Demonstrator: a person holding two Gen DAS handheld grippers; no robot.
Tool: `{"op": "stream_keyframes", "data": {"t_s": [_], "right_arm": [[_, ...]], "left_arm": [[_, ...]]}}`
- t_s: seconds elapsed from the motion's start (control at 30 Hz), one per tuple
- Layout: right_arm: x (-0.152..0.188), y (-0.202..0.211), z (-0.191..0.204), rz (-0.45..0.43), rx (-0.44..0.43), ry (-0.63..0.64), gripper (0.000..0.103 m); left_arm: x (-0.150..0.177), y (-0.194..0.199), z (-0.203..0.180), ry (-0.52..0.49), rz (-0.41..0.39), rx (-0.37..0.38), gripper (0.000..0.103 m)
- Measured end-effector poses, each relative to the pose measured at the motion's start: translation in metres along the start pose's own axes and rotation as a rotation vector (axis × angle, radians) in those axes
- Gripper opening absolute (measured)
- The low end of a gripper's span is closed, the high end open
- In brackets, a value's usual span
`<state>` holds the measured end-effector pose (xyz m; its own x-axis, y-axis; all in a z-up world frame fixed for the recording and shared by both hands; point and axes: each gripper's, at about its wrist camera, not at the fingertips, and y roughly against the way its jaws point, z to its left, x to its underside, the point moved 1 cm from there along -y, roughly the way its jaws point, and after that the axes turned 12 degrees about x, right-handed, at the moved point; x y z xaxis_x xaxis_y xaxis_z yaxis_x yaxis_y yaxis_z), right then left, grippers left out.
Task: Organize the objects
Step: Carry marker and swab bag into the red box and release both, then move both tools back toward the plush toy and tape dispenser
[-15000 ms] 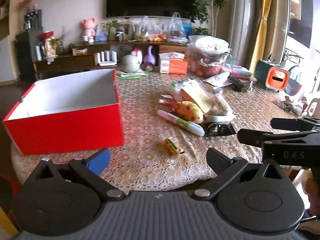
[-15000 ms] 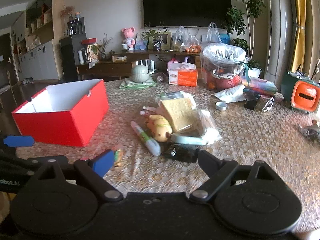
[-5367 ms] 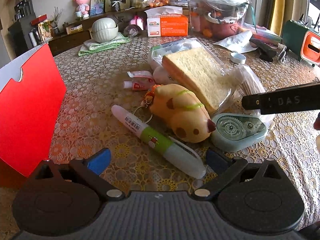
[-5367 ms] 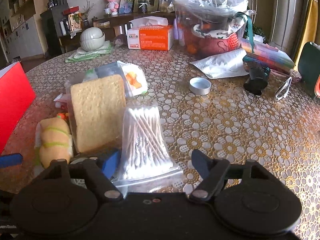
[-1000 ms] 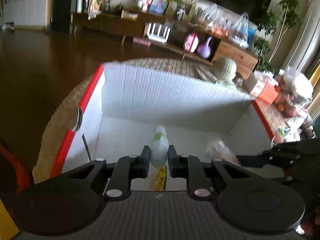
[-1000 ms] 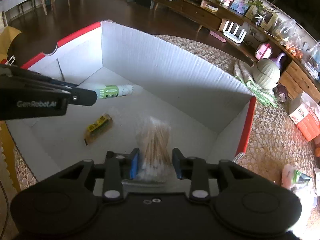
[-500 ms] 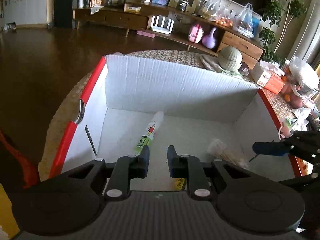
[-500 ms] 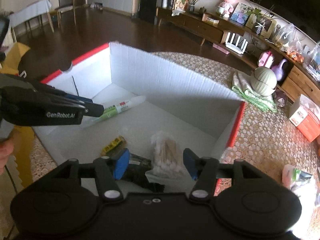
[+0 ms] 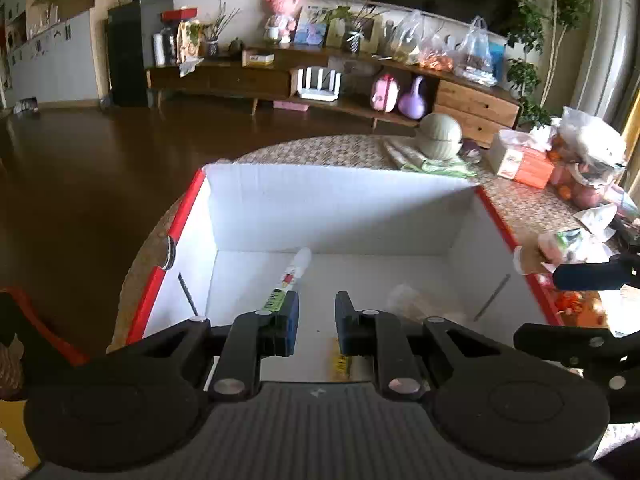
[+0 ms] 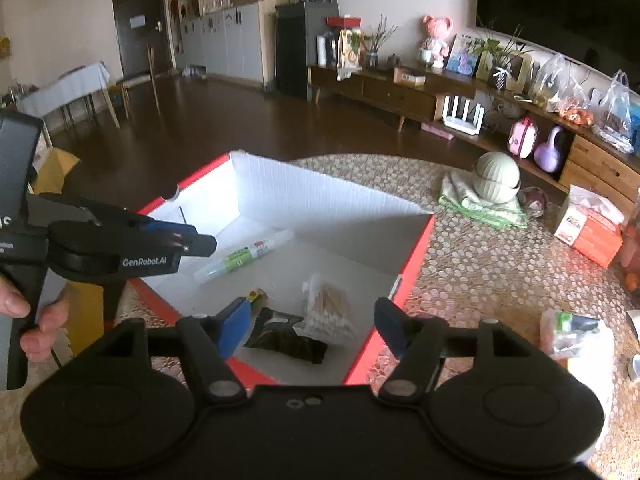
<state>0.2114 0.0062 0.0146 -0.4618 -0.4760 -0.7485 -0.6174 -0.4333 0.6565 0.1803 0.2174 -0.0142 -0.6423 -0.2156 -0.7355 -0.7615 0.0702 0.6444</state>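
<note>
1. Far left, one hand [image 10: 36,320] wraps the handle of the left gripper [image 10: 200,244]. Its two blue-padded tongs are drawn close together, only a narrow slot between them and nothing in it, poised over the box's left side.
2. There's one box [image 10: 416,248]: rectangular, red outside, white ribbed cardboard inside, open on top. It sits on the round table [image 10: 500,272], which has a lacy, flower-patterned cover.
3. I count four things on the box floor. First, one marker pen [image 10: 244,256], a slim white plastic cylinder with a green label band. It lies flat, with its long axis slanting away from both grippers and one white end near the far wall.
4. Next, one small yellow-labelled item [image 10: 258,296], stubby, near the front wall; too small to tell what it is.
5. Just right of it is one dark packet [image 10: 286,338], crinkly and glossy, lying flat.
6. Touching that packet is one clear plastic bag of cotton swabs [image 10: 330,312], with pale sticks and white tips bunched together. Their long axis runs roughly front to back.
7. The right gripper [image 10: 312,312] hangs above the box's near right corner. Its tongs have just been opening and stand spread wide, pinching nothing, with the swab bag down on the floor below.
8. Off to the right on the table are one ribbed, pale green round bowl [image 10: 498,178] on a folded green cloth and one orange tissue box [image 10: 592,232].
</note>
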Motion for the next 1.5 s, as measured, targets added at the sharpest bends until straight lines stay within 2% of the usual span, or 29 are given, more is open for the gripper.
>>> {"op": "stream_keyframes", "data": {"t_s": [0.07, 0.17, 0.23, 0.27, 0.47, 0.7, 0.73, 0.8, 1.17, 1.3, 1.5], "right_arm": [[0.003, 0.010, -0.005, -0.016, 0.003, -0.012, 0.072], [0.009, 0.025, -0.014, -0.040, 0.003, -0.032, 0.074], [0.014, 0.034, -0.019, -0.055, 0.012, -0.046, 0.077], [0.017, 0.038, -0.022, -0.061, 0.014, -0.055, 0.078], [0.041, 0.060, -0.045, -0.080, 0.033, -0.089, 0.086], [0.071, 0.078, -0.075, -0.092, 0.068, -0.130, 0.099], [0.076, 0.080, -0.079, -0.094, 0.078, -0.135, 0.101], [0.085, 0.084, -0.087, -0.094, 0.098, -0.143, 0.102], [0.130, 0.093, -0.139, -0.050, 0.184, -0.218, 0.102], [0.142, 0.093, -0.155, -0.038, 0.210, -0.225, 0.102], [0.154, 0.086, -0.172, -0.016, 0.249, -0.196, 0.102]], "left_arm": [[0.001, 0.006, -0.007, -0.015, -0.003, 0.002, 0.020], [0.003, 0.015, -0.020, -0.034, -0.014, 0.009, 0.034], [0.004, 0.021, -0.028, -0.043, -0.031, 0.013, 0.058], [0.005, 0.024, -0.032, -0.048, -0.040, 0.016, 0.061], [0.008, 0.034, -0.058, -0.075, -0.046, 0.041, 0.063], [0.016, 0.039, -0.090, -0.101, -0.049, 0.069, 0.071], [0.017, 0.039, -0.095, -0.104, -0.049, 0.076, 0.075], [0.021, 0.039, -0.105, -0.108, -0.052, 0.089, 0.081], [0.038, 0.025, -0.161, -0.161, -0.017, 0.163, 0.088], [0.044, 0.015, -0.185, -0.199, -0.020, 0.164, 0.103], [0.045, -0.003, -0.214, -0.209, -0.006, 0.191, 0.103]]}}
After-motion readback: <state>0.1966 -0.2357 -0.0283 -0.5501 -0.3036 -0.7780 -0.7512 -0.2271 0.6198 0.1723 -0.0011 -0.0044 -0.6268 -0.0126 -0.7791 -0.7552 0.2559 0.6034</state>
